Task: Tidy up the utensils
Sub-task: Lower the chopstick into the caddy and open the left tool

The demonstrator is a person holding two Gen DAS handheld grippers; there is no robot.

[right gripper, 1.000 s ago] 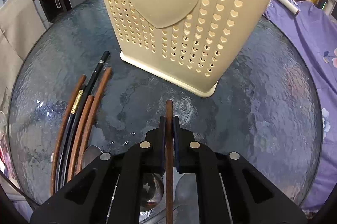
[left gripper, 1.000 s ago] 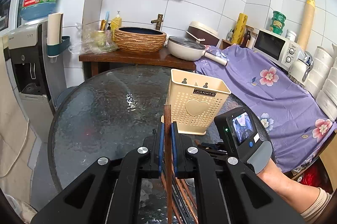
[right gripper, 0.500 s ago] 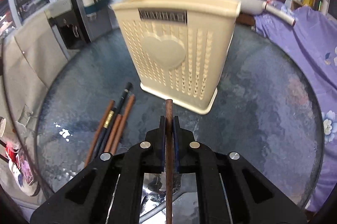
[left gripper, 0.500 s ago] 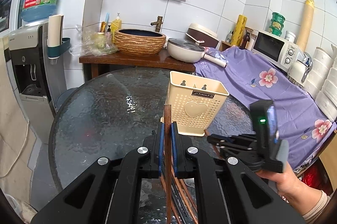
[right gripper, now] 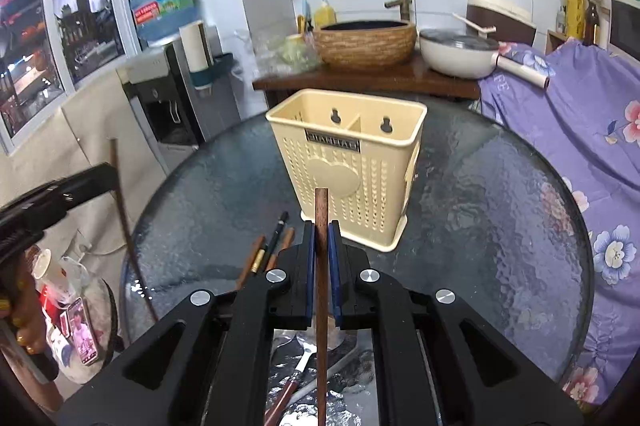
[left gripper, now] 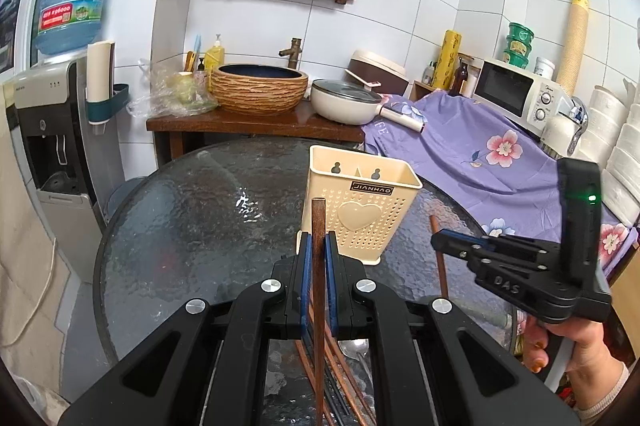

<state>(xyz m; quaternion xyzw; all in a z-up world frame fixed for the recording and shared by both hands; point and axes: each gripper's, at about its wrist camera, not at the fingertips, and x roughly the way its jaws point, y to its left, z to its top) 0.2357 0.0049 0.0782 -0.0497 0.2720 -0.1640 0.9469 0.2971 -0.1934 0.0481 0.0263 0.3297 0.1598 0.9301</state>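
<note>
From my left-hand cam: my left gripper (left gripper: 319, 268) has its blue pads pressed together on a brown chopstick (left gripper: 318, 290), which pokes up past the fingertips and runs back down under the gripper body. Straight ahead of it the cream utensil holder (left gripper: 360, 214) stands upright on the round glass table (left gripper: 192, 226), heart on the front, a divider splitting it into two compartments, both look empty from here. Over on the right my other hand (left gripper: 576, 340) holds the right gripper (left gripper: 438, 240) up in the air, sideways to this cam, with a second brown chopstick (left gripper: 439, 258) clamped in it and standing nearly upright. Under my left gripper a spoon (left gripper: 354, 348) and more chopsticks lie on the glass.

From the right-hand cam: my right gripper (right gripper: 321, 258) is pinching its own chopstick (right gripper: 321, 266) tight between the pads, tip sticking up in front of the holder (right gripper: 352, 169). The holder sits near the middle of the table (right gripper: 500, 218), open top facing me. A loose bunch of chopsticks (right gripper: 268, 250), brown ones plus a black one, lies on the glass just left of the fingers. At the far left edge my left gripper (right gripper: 108, 171) shows up with its chopstick (right gripper: 124, 214) slanting down past it.
</note>
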